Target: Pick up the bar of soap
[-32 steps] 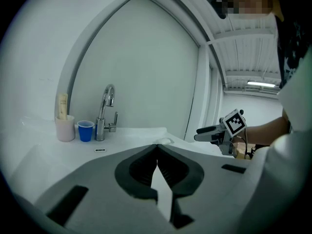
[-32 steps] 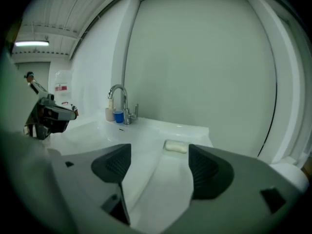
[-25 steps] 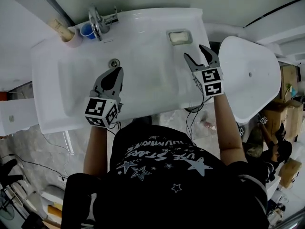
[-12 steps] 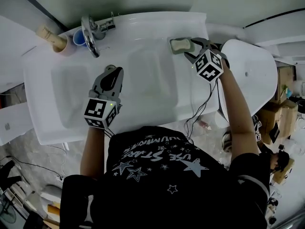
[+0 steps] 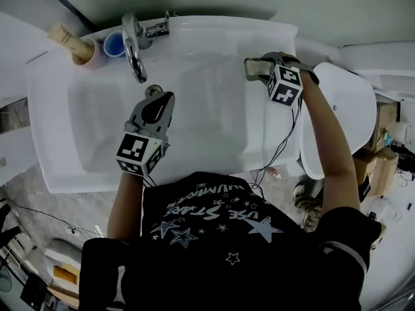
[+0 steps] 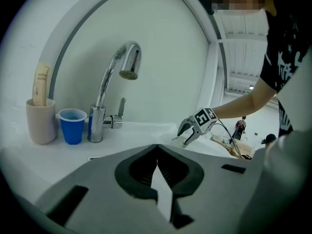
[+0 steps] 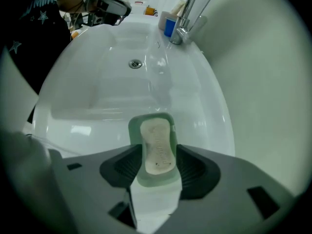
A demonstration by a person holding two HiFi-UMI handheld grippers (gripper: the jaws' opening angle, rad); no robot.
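Note:
A pale bar of soap lies in a green dish on the back right rim of the white sink. My right gripper straddles it, one jaw on each side, and the jaws are closing. A strip of green dish still shows between each pad and the soap. In the head view the right gripper covers most of the dish. My left gripper hangs over the basin near the drain, shut and empty.
A chrome faucet stands at the back of the sink, with a blue cup and a beige tumbler to its left. A white toilet lid lies close on the right. A cable hangs from the right gripper.
My right gripper has gone from the sink's right edge forward and left to the soap dish, and now has its jaws around the soap. The left gripper has stayed over the basin.

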